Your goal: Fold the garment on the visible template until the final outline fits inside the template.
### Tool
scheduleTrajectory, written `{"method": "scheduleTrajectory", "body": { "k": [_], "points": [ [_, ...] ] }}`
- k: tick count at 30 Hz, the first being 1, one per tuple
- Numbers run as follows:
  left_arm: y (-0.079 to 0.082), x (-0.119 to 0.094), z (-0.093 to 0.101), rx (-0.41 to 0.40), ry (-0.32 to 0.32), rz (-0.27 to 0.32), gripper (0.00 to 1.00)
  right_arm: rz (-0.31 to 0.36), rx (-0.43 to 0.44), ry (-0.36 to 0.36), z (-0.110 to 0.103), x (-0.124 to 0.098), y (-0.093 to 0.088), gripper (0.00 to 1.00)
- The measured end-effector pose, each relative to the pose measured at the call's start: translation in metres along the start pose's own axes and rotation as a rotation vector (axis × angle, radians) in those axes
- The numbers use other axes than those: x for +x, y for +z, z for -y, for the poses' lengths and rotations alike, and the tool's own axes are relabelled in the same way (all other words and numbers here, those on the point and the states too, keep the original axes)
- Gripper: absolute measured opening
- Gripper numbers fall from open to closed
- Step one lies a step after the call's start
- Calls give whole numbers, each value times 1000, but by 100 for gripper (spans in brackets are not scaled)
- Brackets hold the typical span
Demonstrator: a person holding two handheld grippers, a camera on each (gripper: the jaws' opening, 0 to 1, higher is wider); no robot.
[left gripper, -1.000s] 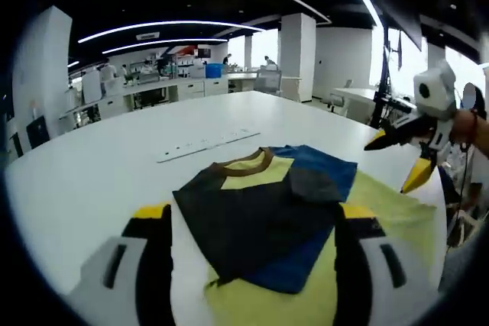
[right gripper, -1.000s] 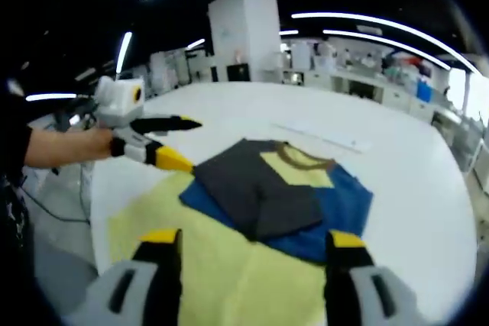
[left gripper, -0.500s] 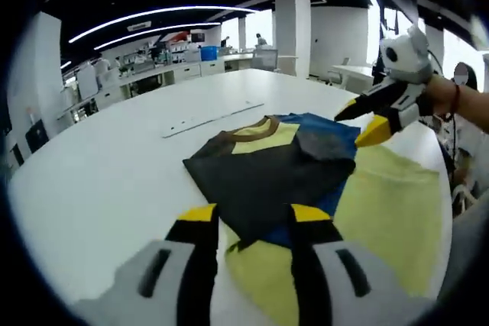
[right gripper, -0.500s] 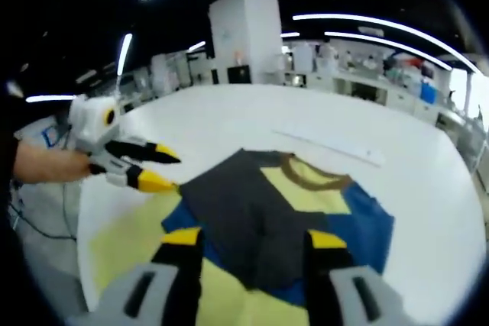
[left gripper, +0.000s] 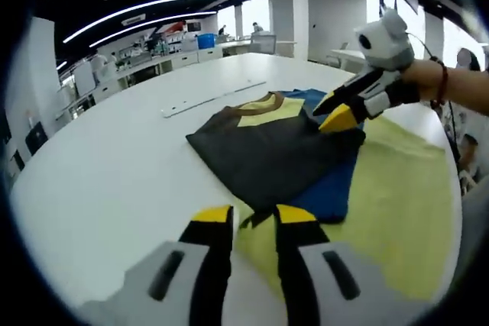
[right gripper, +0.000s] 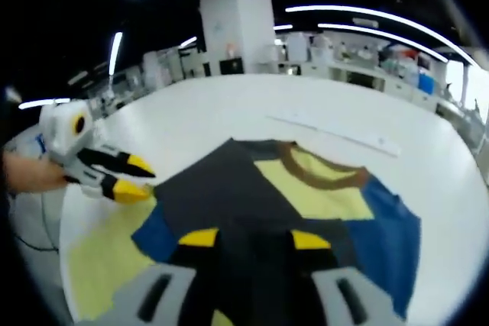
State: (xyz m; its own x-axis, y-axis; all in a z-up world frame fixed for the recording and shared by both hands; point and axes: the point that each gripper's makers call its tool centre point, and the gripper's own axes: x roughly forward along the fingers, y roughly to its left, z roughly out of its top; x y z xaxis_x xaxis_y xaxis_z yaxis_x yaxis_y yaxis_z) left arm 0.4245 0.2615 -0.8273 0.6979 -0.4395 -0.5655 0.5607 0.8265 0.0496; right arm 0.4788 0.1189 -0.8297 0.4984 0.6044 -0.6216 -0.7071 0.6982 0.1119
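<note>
A large white table carries everything, with a pale ruler-like strip lying well beyond the work. On the table lies the yellow template sheet, and on it the garment, a colour-block T-shirt in dark grey, blue and yellow with a brown collar, already partly folded so the dark panel lies over the blue. In the left gripper view its far, dark side reaches past the yellow edge onto bare table.

The left gripper hovers just at the near corner of the T-shirt, jaws narrowed to a slim gap with no cloth between them, so it grips nothing. The right gripper sits low over the dark fold, jaws parted with fabric lying in the gap; whether the cloth is actually pinched cannot be told. In the left gripper view the same tool has its yellow tips touching or just above the blue-and-dark edge.

The likely trouble: if either gripper catches only the top layer, the fold beneath would slide and skew. Dragging the shirt could also wrinkle or shift the template sheet, and leave the outline spilling over its edge.
</note>
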Motion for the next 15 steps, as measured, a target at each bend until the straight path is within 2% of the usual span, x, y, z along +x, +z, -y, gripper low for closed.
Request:
{"method": "scheduleTrajectory", "body": {
  "k": [6,10,12,15],
  "points": [
    [-7,4,3,12,-18,-22,15,-29,-27,-44,5,7,-5,22],
    [-5,5,5,42,-4,-28,13,-29,-53,-63,6,7,-6,10],
    [-4,5,4,36,2,-29,9,-32,-41,-70,7,7,-7,2],
    [-3,5,-2,71,38,-44,1,-25,-9,-67,6,6,-7,1]
  ]
}}
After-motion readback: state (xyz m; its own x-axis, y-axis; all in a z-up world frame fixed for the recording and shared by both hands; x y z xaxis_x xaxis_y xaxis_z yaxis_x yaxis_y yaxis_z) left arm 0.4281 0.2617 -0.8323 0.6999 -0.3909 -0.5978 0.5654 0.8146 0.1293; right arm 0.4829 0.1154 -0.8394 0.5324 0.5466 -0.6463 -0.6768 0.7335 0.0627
